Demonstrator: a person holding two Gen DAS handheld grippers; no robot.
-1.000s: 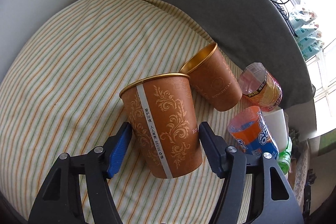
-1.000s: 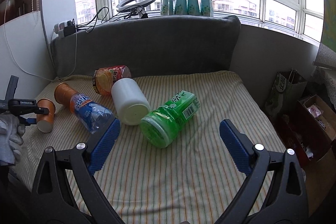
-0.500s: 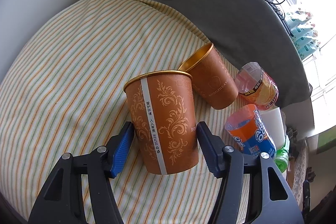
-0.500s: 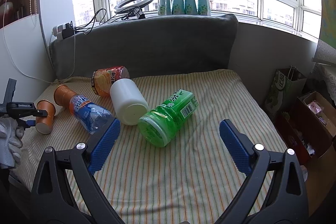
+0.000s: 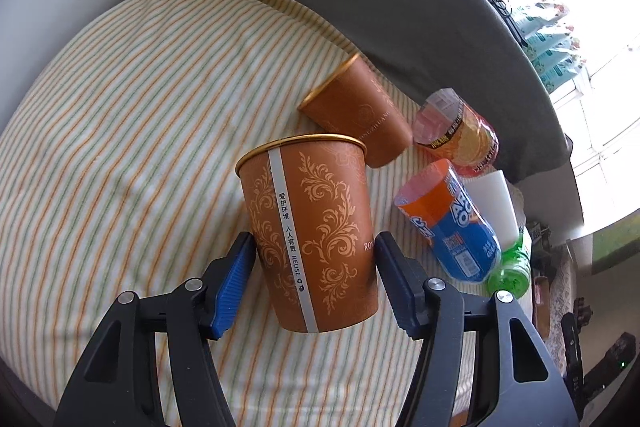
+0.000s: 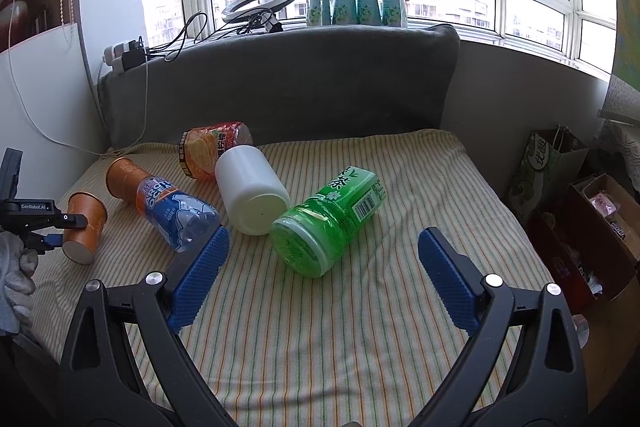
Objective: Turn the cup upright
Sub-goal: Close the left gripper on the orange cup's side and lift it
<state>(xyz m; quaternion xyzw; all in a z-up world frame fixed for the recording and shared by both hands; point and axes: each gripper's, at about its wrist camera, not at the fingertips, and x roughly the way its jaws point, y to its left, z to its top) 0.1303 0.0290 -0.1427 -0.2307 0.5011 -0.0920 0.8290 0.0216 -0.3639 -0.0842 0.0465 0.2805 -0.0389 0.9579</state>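
Note:
My left gripper (image 5: 314, 259) is shut on a brown paper cup with gold scrollwork (image 5: 312, 227), gripping its lower half. The cup is lifted off the striped cushion (image 5: 120, 107) and tilts, rim up and away from me. In the right wrist view this cup (image 6: 84, 227) shows at far left in the left gripper (image 6: 60, 227), its base nearer the camera. A second brown cup (image 5: 356, 111) lies on its side just behind. My right gripper (image 6: 320, 267) is open and empty above the cushion's front.
Lying on the cushion: an orange-blue bottle (image 6: 176, 211), a white jar (image 6: 250, 195), a green bottle (image 6: 328, 219), an orange jar (image 6: 212, 151). A grey backrest (image 6: 280, 87) stands behind. Bags and a box (image 6: 592, 219) sit on the floor at right.
The left gripper has closed on the cup and turned it more upright, lifting it slightly. The right gripper has stayed open and nearly still.

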